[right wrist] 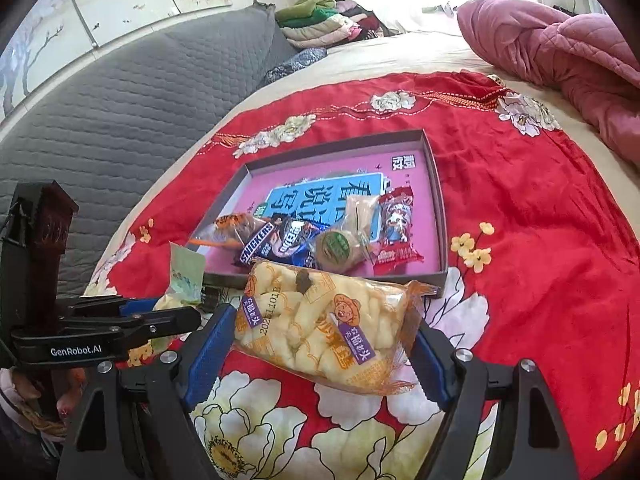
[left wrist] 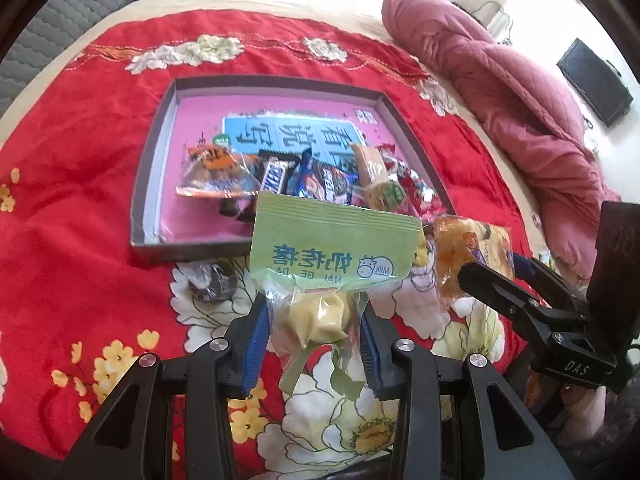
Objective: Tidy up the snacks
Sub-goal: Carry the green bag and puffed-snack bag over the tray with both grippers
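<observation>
My left gripper point(left wrist: 314, 336) is shut on a clear pack of pale milk candy with a green header point(left wrist: 332, 240), held above the red cloth. My right gripper point(right wrist: 322, 360) is shut on a wide orange-edged bread snack pack point(right wrist: 320, 328), its blue pads point(right wrist: 212, 352) pressing on both ends. Each gripper shows in the other's view: the right gripper point(left wrist: 492, 268) with its bread pack point(left wrist: 472, 248), and the left gripper point(right wrist: 192, 312) with the green pack point(right wrist: 184, 272). Just beyond both lies a shallow grey tray with a pink floor point(left wrist: 160, 160) point(right wrist: 436, 200), holding a Snickers bar point(right wrist: 258, 244), an orange pack point(left wrist: 216, 172), a red pack point(right wrist: 396, 224) and others.
A dark round wrapped snack point(left wrist: 212, 282) lies on the red floral cloth point(left wrist: 80, 220) just in front of the tray. A pink quilt point(left wrist: 500, 92) is bunched at the right. A grey quilted headboard point(right wrist: 120, 100) and folded clothes point(right wrist: 328, 20) stand behind the bed.
</observation>
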`<action>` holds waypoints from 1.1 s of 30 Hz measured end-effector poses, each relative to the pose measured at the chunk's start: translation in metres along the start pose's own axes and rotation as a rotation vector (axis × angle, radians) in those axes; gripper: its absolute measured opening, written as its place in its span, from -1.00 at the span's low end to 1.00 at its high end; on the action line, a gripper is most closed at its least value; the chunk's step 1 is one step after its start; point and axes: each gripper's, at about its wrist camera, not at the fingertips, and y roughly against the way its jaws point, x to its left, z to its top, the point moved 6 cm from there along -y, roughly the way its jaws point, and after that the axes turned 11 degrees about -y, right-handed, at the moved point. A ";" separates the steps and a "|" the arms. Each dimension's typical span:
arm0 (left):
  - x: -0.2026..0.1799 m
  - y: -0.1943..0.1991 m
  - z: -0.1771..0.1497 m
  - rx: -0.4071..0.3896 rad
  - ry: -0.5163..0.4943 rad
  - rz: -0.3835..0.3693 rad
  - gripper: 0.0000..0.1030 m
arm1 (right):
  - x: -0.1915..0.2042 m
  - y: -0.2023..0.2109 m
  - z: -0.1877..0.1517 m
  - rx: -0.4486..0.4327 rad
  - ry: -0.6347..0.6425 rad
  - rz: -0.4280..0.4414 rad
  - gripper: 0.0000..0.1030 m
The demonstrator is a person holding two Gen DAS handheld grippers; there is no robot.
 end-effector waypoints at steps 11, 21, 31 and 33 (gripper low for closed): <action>0.015 0.007 0.016 -0.033 0.032 0.033 -0.18 | -0.004 0.004 0.014 -0.038 -0.026 0.027 0.57; 0.036 -0.002 0.038 -0.053 0.071 0.067 -0.18 | -0.012 -0.002 0.037 -0.074 -0.030 0.014 0.57; 0.044 -0.033 0.055 -0.030 0.074 0.105 -0.18 | -0.027 -0.030 0.056 -0.048 -0.052 -0.018 0.57; 0.044 -0.038 0.056 -0.023 0.071 0.112 -0.18 | -0.027 -0.039 0.059 -0.035 -0.043 -0.024 0.57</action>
